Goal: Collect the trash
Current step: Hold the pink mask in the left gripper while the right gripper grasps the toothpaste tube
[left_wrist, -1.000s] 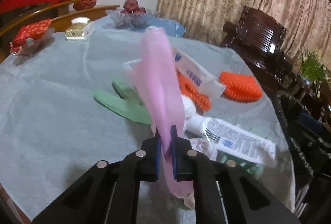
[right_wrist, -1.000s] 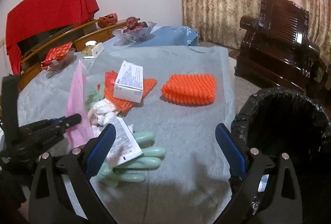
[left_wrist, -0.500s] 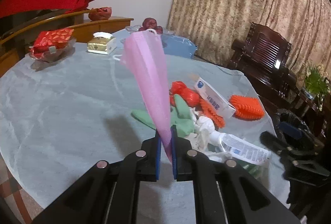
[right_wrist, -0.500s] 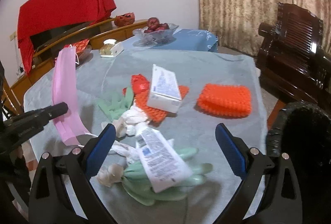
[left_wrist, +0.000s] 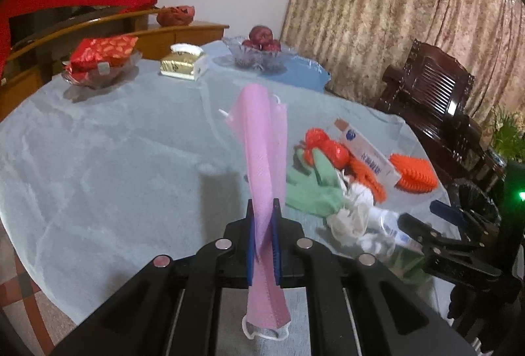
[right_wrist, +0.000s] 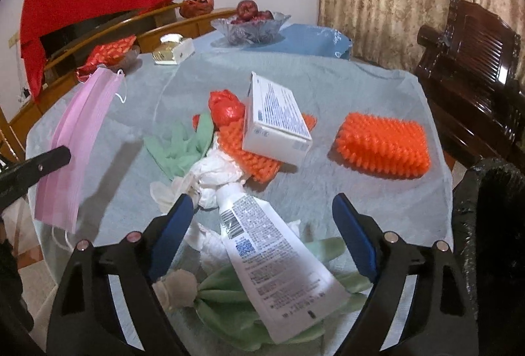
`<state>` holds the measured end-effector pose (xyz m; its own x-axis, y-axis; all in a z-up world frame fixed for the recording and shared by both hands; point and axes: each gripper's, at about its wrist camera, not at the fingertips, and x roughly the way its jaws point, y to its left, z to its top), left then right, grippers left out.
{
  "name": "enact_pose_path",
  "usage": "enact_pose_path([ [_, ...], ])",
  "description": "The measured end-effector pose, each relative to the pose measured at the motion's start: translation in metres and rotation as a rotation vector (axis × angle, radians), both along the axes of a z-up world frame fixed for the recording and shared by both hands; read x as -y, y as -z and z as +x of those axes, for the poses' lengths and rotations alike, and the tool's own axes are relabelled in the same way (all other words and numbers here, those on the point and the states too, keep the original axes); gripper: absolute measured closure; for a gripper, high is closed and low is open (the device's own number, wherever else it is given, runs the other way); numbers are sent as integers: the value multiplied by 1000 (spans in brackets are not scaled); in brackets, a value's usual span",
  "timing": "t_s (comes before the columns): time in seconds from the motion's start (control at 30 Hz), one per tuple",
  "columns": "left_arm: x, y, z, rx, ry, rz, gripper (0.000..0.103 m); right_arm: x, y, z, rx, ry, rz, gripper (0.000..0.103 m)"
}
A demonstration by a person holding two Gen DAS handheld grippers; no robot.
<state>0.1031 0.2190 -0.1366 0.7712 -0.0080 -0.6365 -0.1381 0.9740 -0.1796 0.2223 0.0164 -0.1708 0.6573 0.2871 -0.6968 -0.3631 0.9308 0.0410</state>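
My left gripper [left_wrist: 262, 208] is shut on a pink face mask [left_wrist: 262, 152] and holds it up over the table; the mask also shows at the left of the right wrist view [right_wrist: 75, 139]. My right gripper [right_wrist: 262, 205] is open and empty, low over a white tube [right_wrist: 272, 260] that lies on green gloves [right_wrist: 229, 297]. Beyond it lie crumpled white tissue [right_wrist: 216, 172], a white box [right_wrist: 275, 119] on orange spiky mats [right_wrist: 249, 155], another orange mat [right_wrist: 384, 145] and a red wad [right_wrist: 226, 106]. A black-lined trash bin [right_wrist: 492, 224] stands at the right.
A round table with a pale cloth [left_wrist: 98, 159] carries a fruit bowl [left_wrist: 259, 50], a gold tissue box [left_wrist: 183, 63] and a red packet [left_wrist: 98, 54] at the back. A dark wooden chair [left_wrist: 436, 86] and curtains stand at the right.
Both grippers have drawn back and up from the table. The left one has lifted the pink mask clear of the pile. The right gripper has moved left, over the tube.
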Motion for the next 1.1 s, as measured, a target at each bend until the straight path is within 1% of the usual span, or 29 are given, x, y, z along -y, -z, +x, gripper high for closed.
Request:
enact_pose_path([
  [0.1, 4, 9, 2, -15, 17, -6, 94, -5, 8, 4, -19, 5, -23, 26],
  [0.33, 10, 15, 10, -23, 42, 0, 94, -13, 21, 17, -56, 7, -63, 30],
  [0.53, 12, 16, 13, -25, 46, 5, 94, -17, 31, 21, -84, 3, -93, 35],
  [0.57, 12, 16, 14, -25, 47, 7, 94, -18, 32, 21, -85, 1, -94, 37],
  [0.6, 12, 16, 14, -25, 47, 7, 94, -18, 31, 21, -85, -3, -89, 43],
  [0.63, 13, 16, 14, -26, 48, 7, 94, -17, 30, 22, -85, -4, -84, 45],
  [0.67, 14, 17, 16, -27, 49, 5, 94, -15, 29, 22, -83, -1, -75, 56],
  [0.7, 14, 17, 17, -27, 49, 6, 94, -13, 28, 22, -84, 2, -67, 58],
  [0.8, 15, 17, 17, -27, 51, 5, 94, -7, 24, 20, -83, 8, -45, 58],
  [0.87, 17, 18, 19, -28, 53, 6, 94, -6, 24, 20, -81, 5, -51, 58],
  [0.97, 20, 20, 21, -31, 58, 4, 94, -9, 31, 23, -109, -7, -62, 55],
  [1.1, 22, 17, 21, -29, 64, 8, 94, -6, 28, 22, -116, -11, -39, 61],
])
